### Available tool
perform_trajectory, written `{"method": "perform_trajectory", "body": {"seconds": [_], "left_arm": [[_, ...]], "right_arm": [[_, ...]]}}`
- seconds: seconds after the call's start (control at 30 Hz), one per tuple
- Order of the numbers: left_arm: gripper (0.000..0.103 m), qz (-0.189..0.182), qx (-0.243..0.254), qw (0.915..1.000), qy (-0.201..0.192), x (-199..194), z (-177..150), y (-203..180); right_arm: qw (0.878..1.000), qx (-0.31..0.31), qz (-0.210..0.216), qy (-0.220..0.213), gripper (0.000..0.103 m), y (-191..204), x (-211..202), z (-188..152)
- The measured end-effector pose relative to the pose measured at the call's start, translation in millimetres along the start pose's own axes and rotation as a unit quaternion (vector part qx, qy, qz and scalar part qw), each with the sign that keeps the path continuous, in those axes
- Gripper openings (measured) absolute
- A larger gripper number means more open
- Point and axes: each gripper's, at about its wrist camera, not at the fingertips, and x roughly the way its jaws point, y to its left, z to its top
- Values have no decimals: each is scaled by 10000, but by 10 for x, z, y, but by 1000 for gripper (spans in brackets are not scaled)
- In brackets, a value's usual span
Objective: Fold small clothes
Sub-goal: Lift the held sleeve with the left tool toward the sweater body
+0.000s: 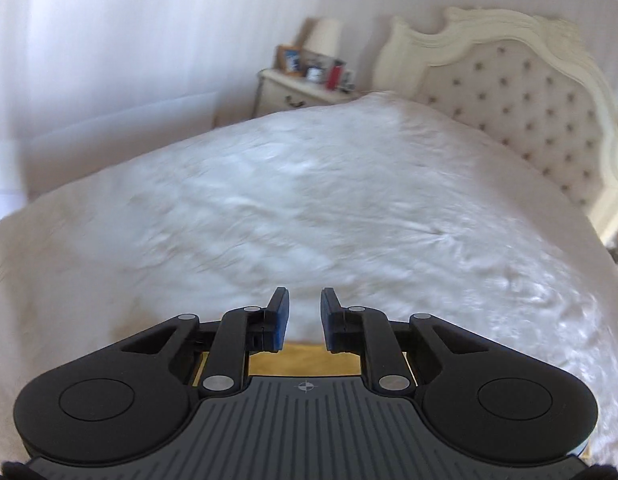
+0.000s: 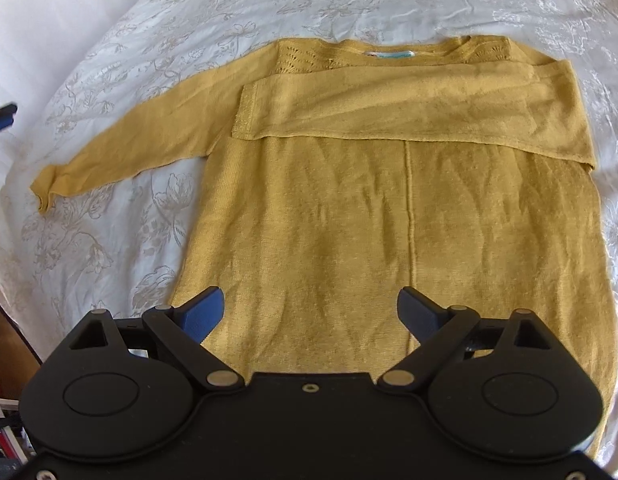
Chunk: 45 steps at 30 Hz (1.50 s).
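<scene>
Right wrist view: your mustard sweater (image 2: 389, 220) lies flat on the white floral bedspread (image 2: 109, 80), long axis running from the hem nearest you to the collar farthest away. One sleeve (image 2: 389, 112) is folded across the chest; the other sleeve (image 2: 121, 152) stretches out to the picture's left. Right gripper (image 2: 311, 312): jaws spread wide above the hem, nothing between them. Left gripper (image 1: 305, 320): jaws narrowed to a small gap, empty, over the bedspread with a strip of sweater below, headboard (image 1: 509, 92) beyond.
</scene>
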Motion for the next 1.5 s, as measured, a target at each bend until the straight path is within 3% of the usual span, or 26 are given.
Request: {"method": "perform_trajectory", "body": {"seconds": [0.03,0.1,0.17,0.27,0.37,0.63,0.9,1.0,1.03,1.07,1.1,1.17,1.27,1.37,1.5], "left_arm": [[19,-6,17,10000,-9,16,-17,-118],[30,9,-140,9999,100,85,-107,-236],[52,29,-514,9983,273,157,-259,-233],[73,-18,-922,9941,579,194,-516,-107],[83,223,-1023,9919,720,154,-734,79],[85,731,-1071,9858,1067,220,-861,785],[85,654,-954,9888,940,514,-592,1114],[83,681,-866,9884,1045,677,-536,1181],[75,698,-842,9879,1102,717,-529,1196],[54,729,-824,9872,1153,748,-524,1205],[43,832,-804,9856,1235,774,-522,1209],[10,972,-742,9831,1365,796,-531,1206],[8,812,-714,9864,1238,724,-538,1188],[8,516,-1124,9859,1123,600,-434,1154],[8,-19,-1196,9898,777,354,-171,834]], "right_arm": [[10000,-43,22,-20,94,-40,-27,-2],[9999,-140,14,-70,94,-111,-80,-5],[9998,-171,-15,-99,94,-173,-120,1],[9998,-111,-35,-150,94,-254,-164,9],[9998,-82,-82,-161,94,-253,-180,17],[9999,-46,-102,-116,94,-23,-87,34],[9999,-32,-106,-65,94,288,54,48],[9999,-57,-129,-54,94,369,81,47],[9999,-62,-140,-51,94,392,90,44],[9999,-66,-145,-42,94,402,97,41],[9999,-63,-151,-27,94,414,106,38],[9999,-35,-145,-5,94,416,120,30],[9999,27,-119,20,94,406,136,24],[10000,63,-56,14,94,372,136,26],[9999,116,63,-17,94,299,140,43]]}}
